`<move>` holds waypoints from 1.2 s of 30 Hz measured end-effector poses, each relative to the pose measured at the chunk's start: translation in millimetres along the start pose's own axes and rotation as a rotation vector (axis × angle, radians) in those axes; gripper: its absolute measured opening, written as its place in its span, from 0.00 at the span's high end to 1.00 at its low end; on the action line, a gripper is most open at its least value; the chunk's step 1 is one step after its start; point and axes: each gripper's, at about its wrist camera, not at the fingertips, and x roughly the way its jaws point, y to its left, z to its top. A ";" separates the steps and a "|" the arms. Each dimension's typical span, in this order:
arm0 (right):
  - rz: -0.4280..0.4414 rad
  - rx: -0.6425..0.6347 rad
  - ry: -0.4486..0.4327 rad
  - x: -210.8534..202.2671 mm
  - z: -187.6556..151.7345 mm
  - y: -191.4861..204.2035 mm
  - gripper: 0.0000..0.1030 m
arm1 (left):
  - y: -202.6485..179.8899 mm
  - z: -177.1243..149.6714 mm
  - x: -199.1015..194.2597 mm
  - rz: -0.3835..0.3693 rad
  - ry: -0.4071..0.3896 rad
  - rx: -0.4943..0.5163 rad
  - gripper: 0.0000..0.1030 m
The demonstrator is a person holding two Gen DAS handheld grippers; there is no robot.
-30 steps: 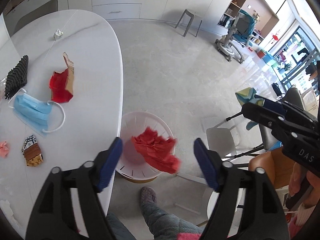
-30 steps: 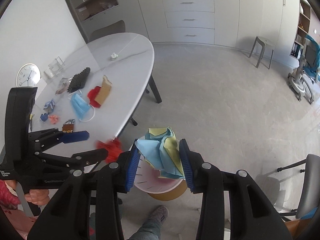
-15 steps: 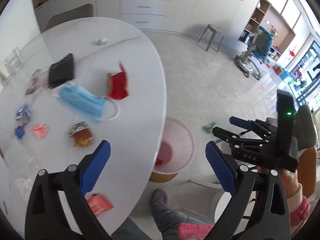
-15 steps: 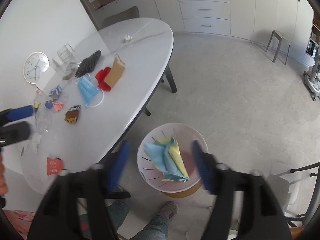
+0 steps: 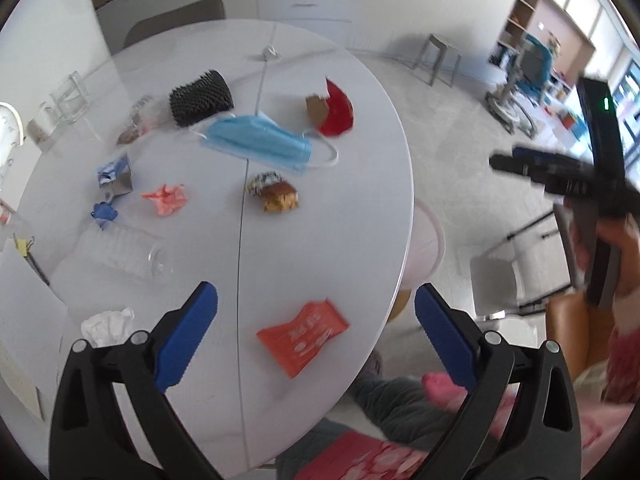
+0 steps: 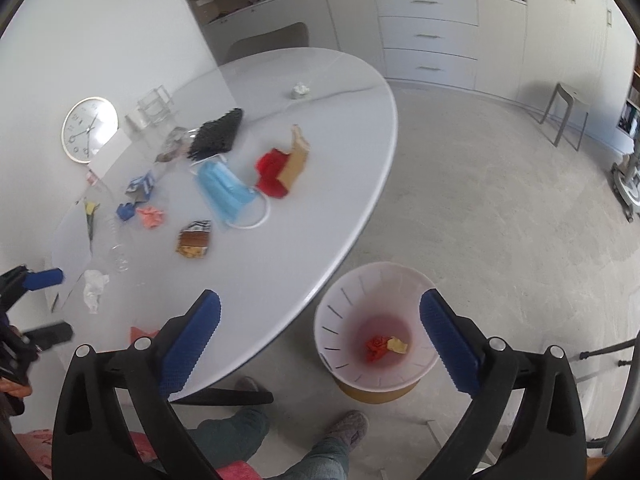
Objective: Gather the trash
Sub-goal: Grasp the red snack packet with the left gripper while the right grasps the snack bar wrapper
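My left gripper (image 5: 316,312) is open and empty above the near end of the white oval table (image 5: 328,240), over an orange wrapper (image 5: 302,334). My right gripper (image 6: 320,320) is open and empty, high over the table edge and the white bin (image 6: 376,324) on the floor. Red and yellow scraps (image 6: 384,346) lie in the bin. On the table lie a blue face mask (image 5: 258,144), a red and brown paper piece (image 5: 332,110), a snack wrapper (image 5: 274,194), a pink scrap (image 5: 166,198) and a white tissue (image 5: 106,326).
A black spiky object (image 5: 200,98), a clear plastic bottle (image 5: 120,252), a small blue carton (image 5: 116,174) and a far white wad (image 6: 301,90) also lie on the table. A clock (image 6: 89,128) leans on the wall. Chairs (image 5: 508,280) stand right of the bin.
The red paper dropped from my left gripper and the blue-yellow paper from my right; both landed in the bin. My left gripper swung back over the table. Both stand open.
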 end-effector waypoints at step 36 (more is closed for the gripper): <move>0.008 0.018 0.032 60.8 18.7 115.8 0.04 | 30.2 -9.9 81.7 -0.187 0.116 0.361 0.65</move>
